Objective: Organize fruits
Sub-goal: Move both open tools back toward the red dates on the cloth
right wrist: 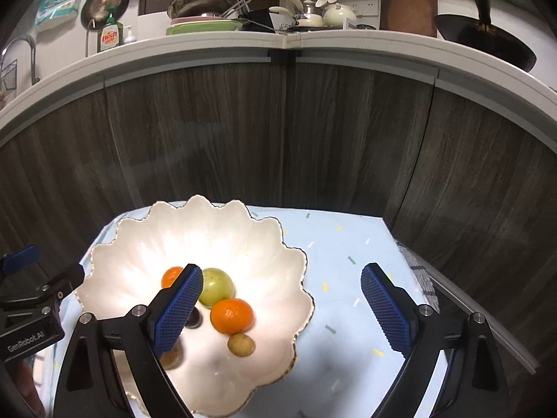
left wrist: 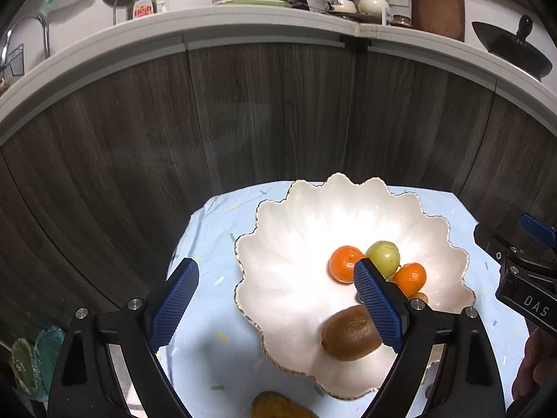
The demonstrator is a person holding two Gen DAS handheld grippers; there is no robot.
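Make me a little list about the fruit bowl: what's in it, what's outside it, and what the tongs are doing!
bowl: white scalloped bowl on a light blue cloth
in the bowl: two oranges, a green fruit, a kiwi, a small brown fruit
outside the bowl: another kiwi on the cloth, at the near edge
left tongs: open, holding nothing
right tongs: open, holding nothing
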